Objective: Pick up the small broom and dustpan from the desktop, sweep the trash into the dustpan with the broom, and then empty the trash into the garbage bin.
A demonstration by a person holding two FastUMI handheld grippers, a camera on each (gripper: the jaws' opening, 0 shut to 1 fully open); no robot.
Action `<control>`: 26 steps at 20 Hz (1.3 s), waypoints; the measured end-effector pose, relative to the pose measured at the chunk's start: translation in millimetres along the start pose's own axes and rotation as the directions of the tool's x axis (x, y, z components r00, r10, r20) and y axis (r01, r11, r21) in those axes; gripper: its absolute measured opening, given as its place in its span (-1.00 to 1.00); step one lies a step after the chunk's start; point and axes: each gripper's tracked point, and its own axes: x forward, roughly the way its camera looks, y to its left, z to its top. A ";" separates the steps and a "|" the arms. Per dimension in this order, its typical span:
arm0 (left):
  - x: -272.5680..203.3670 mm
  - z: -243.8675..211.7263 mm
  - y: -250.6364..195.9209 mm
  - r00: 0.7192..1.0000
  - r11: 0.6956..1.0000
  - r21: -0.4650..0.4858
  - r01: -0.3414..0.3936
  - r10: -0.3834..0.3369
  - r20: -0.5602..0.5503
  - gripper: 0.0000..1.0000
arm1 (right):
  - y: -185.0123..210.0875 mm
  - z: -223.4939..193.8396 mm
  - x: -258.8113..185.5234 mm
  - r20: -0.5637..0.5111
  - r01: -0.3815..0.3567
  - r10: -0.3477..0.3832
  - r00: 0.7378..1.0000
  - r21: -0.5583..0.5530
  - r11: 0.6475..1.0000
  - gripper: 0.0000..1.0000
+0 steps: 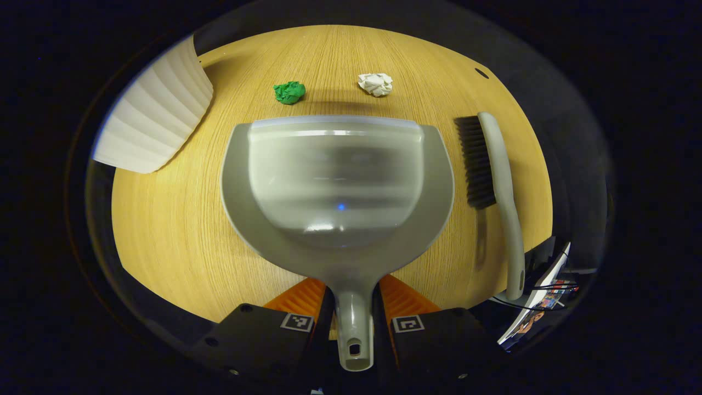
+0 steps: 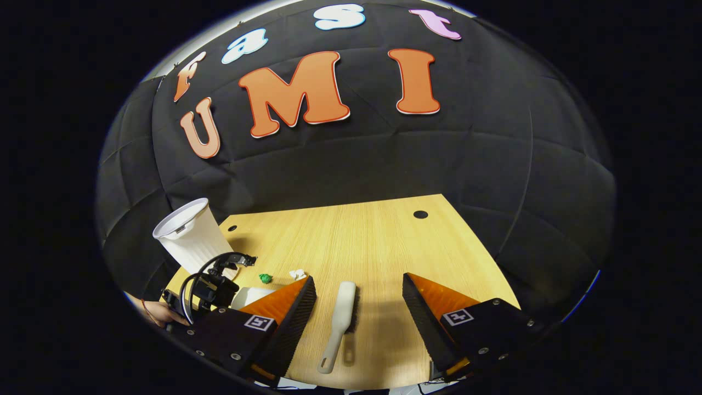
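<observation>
Left gripper view: dustpan (image 1: 337, 181) on the desk, left gripper (image 1: 354, 318) clamped on its handle. Broom (image 2: 340, 323) lies ungrabbed between the right gripper's (image 2: 359, 318) spread fingers. Risk: narrow handle twisting in the pinch; green scrap (image 1: 289, 91) and white scrap (image 1: 375, 83) scattering past the lip.

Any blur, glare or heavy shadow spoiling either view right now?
Left gripper view: the dustpan pan is smeared with streaky blur and glare; green wad and white wad sharp. Right gripper view: broom crisp, soft shadow beside it; fisheye bends the desk.
</observation>
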 end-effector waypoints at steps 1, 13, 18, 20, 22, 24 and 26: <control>1.1 2.1 0.6 1.000 1.000 0.012 0.002 -0.003 0.014 -0.28 | 2.2 -5.1 1.8 -0.018 -0.005 0.005 1.000 0.003 1.000 0.91; 13.1 16.7 3.3 0.994 0.998 0.058 0.036 -0.042 0.100 -0.39 | 23.8 -130.0 52.5 -0.436 -0.043 0.036 0.899 -0.006 0.999 0.92; 23.6 27.3 5.1 0.987 0.996 0.064 0.064 -0.073 0.146 -0.39 | 28.5 -190.8 73.9 -0.632 -0.072 0.040 0.774 -0.025 0.997 0.92; 24.4 29.3 4.3 0.983 0.995 0.056 0.080 -0.088 0.161 -0.39 | 23.0 -201.8 84.3 -0.673 -0.051 0.002 0.740 -0.054 0.997 0.93; 27.6 30.6 6.5 0.981 0.995 0.056 0.085 -0.094 0.168 -0.39 | 23.8 -212.0 94.6 -0.700 -0.046 -0.019 0.714 -0.074 0.996 0.92; 27.0 31.4 7.4 0.981 0.994 0.059 0.091 -0.100 0.169 -0.39 | 25.6 -216.3 96.3 -0.714 -0.050 -0.038 0.699 -0.103 0.993 0.90; 28.5 33.6 9.9 0.981 0.994 0.070 0.082 -0.093 0.172 -0.39 | 25.1 -218.2 97.2 -0.715 -0.057 -0.055 0.697 -0.131 0.990 0.78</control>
